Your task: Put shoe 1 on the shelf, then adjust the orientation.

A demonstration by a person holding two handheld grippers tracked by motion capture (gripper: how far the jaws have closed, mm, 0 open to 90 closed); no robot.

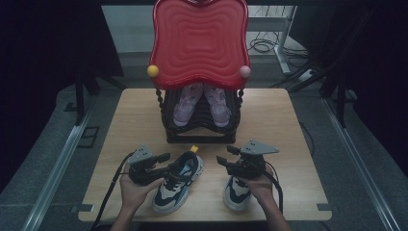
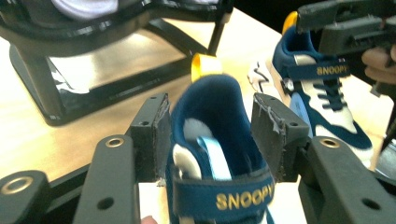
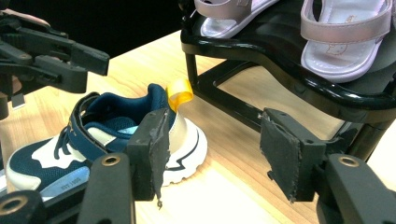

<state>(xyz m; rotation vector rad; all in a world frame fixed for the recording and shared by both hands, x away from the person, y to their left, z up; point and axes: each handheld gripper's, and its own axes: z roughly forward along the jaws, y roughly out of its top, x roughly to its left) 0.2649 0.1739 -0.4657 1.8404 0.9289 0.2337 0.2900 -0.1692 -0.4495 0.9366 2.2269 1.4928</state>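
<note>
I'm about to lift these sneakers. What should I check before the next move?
1. Left hand-held gripper straddles the left sneaker's heel collar: ok.
2. Its pads press firmly on the collar: cannot tell.
3. Right hand-held gripper open with nothing between the jaws: ok.
4. Right sneaker gripped: not ok, it sits on the table under the right hand.
5. Rack's upper shelf free: not ok, two sandals lie on it.
</note>
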